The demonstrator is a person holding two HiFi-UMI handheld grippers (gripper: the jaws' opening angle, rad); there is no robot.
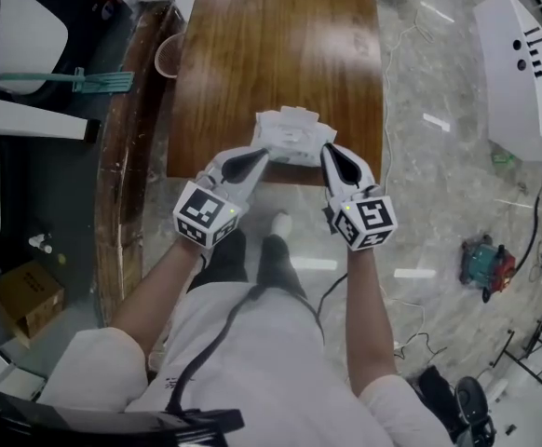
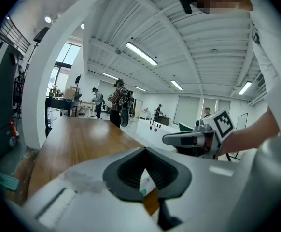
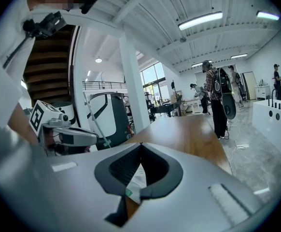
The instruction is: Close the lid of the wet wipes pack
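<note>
The white wet wipes pack (image 1: 292,138) lies at the near edge of the wooden table (image 1: 280,45), its top crumpled and raised. My left gripper (image 1: 264,154) comes at its left side and my right gripper (image 1: 327,149) at its right side, each with its jaws together. The left gripper view shows my left gripper (image 2: 145,149) with its tips meeting, and a bit of the white pack (image 2: 146,180) in the gap behind them. In the right gripper view my right gripper (image 3: 141,144) looks the same, over the pack (image 3: 136,180). Whether either tip touches the pack I cannot tell.
The table stretches away from me. Beside its left edge are a clear round cup (image 1: 167,56) and a green brush (image 1: 75,80). A white machine (image 1: 522,73) stands at the right, a red and green object (image 1: 485,264) lies on the floor. People stand far off (image 2: 119,105).
</note>
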